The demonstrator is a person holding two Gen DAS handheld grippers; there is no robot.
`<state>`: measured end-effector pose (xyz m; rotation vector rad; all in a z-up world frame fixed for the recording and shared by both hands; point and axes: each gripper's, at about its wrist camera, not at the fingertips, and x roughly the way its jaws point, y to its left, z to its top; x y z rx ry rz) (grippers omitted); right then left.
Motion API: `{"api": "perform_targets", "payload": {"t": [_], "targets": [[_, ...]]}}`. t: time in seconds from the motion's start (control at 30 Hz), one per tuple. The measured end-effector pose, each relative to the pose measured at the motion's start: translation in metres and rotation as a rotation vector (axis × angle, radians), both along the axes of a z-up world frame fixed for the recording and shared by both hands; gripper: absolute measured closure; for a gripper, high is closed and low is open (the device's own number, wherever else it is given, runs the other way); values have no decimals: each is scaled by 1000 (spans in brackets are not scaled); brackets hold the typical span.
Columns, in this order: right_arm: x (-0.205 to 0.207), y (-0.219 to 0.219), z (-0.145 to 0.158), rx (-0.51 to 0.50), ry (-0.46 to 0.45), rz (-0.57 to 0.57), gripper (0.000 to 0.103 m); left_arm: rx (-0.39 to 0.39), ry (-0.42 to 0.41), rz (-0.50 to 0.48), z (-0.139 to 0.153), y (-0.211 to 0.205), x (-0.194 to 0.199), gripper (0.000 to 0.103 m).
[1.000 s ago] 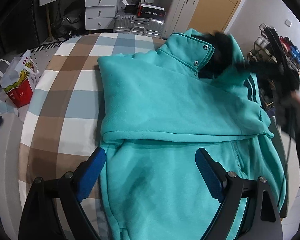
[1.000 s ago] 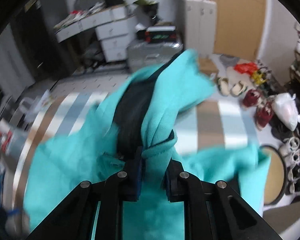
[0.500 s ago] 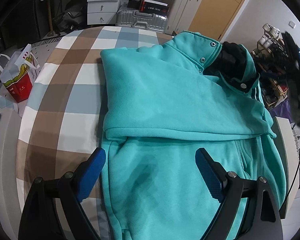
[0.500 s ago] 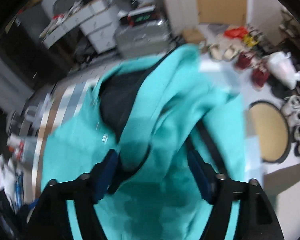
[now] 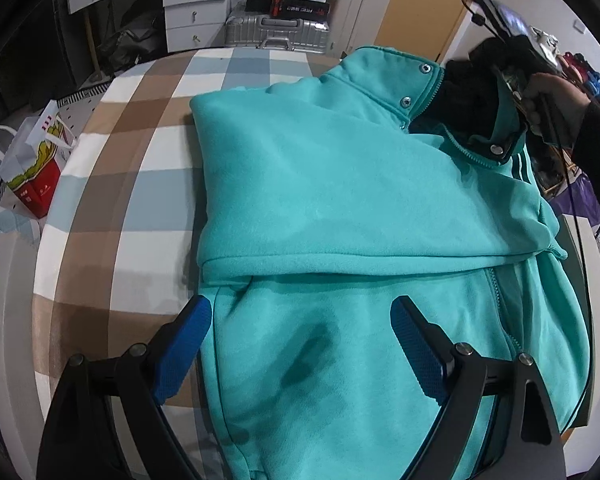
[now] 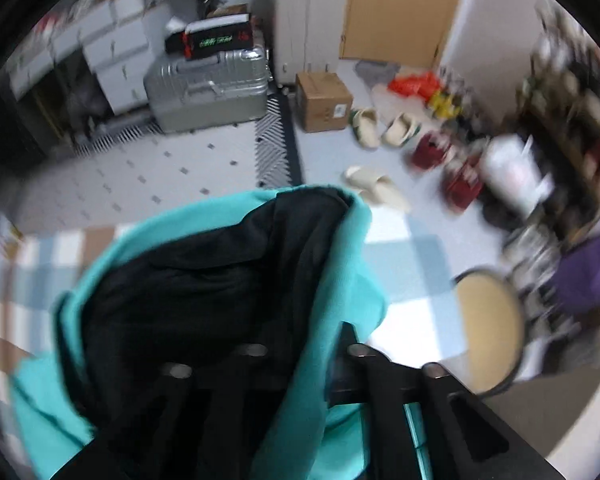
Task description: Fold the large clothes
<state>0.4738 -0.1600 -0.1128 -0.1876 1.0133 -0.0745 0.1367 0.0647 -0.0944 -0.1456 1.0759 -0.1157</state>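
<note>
Teal jacket point(image 5: 340, 184) folded on checked cloth point(image 5: 112, 184), left claw point(image 5: 300, 344) spread, right claw point(image 6: 300, 364) pinching collar, fingertips hidden by fabric

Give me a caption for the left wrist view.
Open left gripper hovers over a half-folded teal jacket on a checked bedspread.

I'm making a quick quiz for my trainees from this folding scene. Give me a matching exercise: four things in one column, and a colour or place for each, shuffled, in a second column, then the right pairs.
Things:
1. jacket
2. suitcase
3. paper bag
4. cardboard box

Colour or place:
A. silver, with a black box on top
B. brown, on the floor near the slippers
C. teal, spread on the checked cover
D. white and red, on the floor left of the bed

Pairs: 1-C, 2-A, 3-D, 4-B
</note>
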Motion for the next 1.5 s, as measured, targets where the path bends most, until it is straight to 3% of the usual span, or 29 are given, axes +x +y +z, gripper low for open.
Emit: {"api": "perform_targets", "payload": {"t": [0.2, 0.33, 0.43, 0.53, 0.57, 0.73, 0.87, 0.97, 1.13, 1.27, 1.3, 1.37, 1.4, 1.5], "targets": [[-95, 62, 62, -245, -389, 360, 94, -6, -83, 22, 18, 3, -5, 15], [-164, 78, 86, -257, -541, 487, 94, -18, -180, 57, 39, 9, -4, 15], [-220, 79, 85, -271, -639, 565, 94, -52, -279, 98, 67, 18, 10, 15], [-260, 79, 71, -257, -661, 613, 94, -59, -345, 104, 90, 17, 34, 15], [-273, 79, 63, -246, -651, 640, 94, -51, -349, 64, 98, 8, 50, 15], [-304, 82, 35, -221, -616, 707, 95, 68, -327, -109, 113, -42, 116, 15], [-310, 73, 28, -159, -584, 706, 95, 29, -291, -183, 111, -64, 168, 15], [-313, 69, 23, -152, -561, 731, 94, 93, -227, -250, 103, -88, 206, 15], [-325, 64, 14, -136, -519, 790, 94, 220, -298, -457, 102, -129, 215, 15], [-330, 57, 5, -93, -479, 822, 94, 265, -321, -544, 91, -138, 216, 15], [-330, 55, 3, -77, -470, 821, 94, 250, -313, -561, 87, -137, 218, 20], [-329, 50, -1, -55, -452, 808, 94, 208, -265, -579, 79, -130, 221, 60], [-329, 48, -2, -40, -443, 805, 94, 203, -244, -585, 79, -129, 223, 91], [-330, 42, -2, -39, -433, 790, 94, 225, -253, -559, 84, -126, 211, 96]]}}
